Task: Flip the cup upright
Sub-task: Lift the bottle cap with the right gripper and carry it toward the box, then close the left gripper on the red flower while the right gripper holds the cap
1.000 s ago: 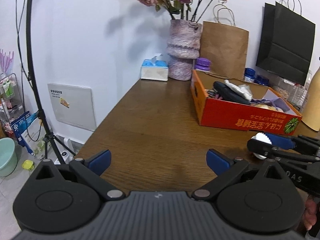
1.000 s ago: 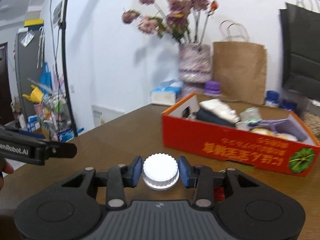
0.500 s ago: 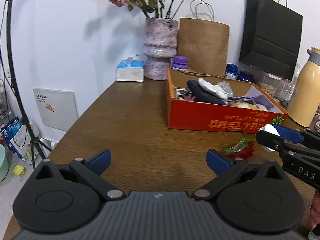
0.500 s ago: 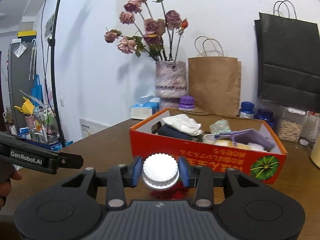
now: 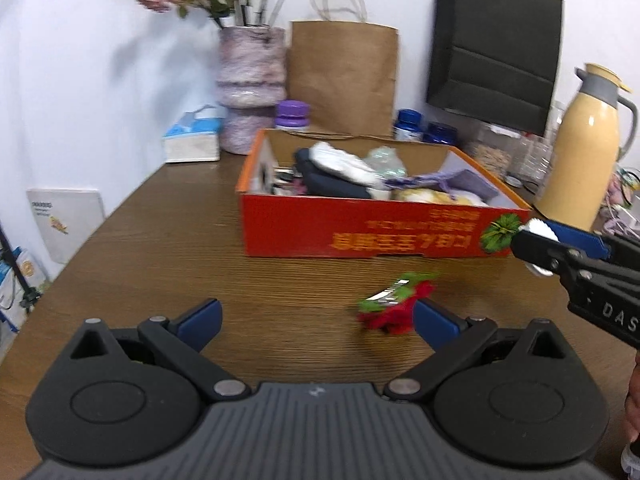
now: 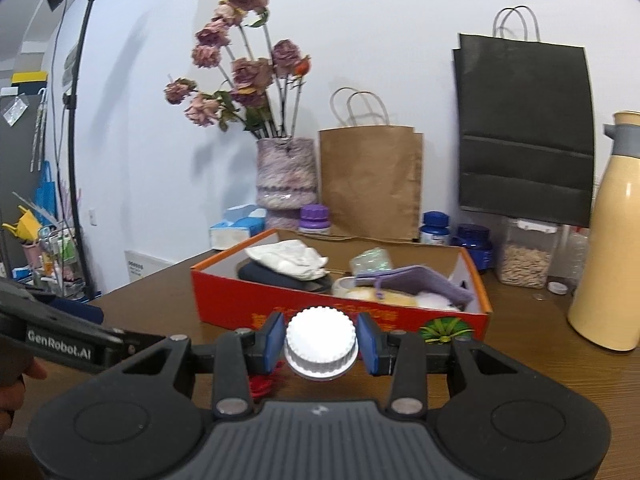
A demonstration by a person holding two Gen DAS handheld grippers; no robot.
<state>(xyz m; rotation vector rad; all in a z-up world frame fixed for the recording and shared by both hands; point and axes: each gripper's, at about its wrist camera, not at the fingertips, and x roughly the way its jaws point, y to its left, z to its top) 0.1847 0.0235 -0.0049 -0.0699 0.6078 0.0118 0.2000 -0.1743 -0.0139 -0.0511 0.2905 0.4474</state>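
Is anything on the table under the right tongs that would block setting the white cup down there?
Possibly. The right tongs hold the white ribbed cup above the wooden table, and a red artificial flower lies roughly beneath them. The orange box stands just beyond.

Counted: two tongs, left [image 5: 316, 318] and right [image 6: 320, 340]; one white ribbed cup [image 6: 321, 344]; one orange box [image 6: 340, 312]; two paper bags, brown [image 6: 370, 184] and black [image 6: 524, 132]; one vase [image 6: 286, 176]; one tissue box [image 6: 238, 228]; one cream flask [image 6: 608, 268]; two blue-lidded jars [image 6: 435, 228]; one purple-lidded jar [image 6: 315, 218].
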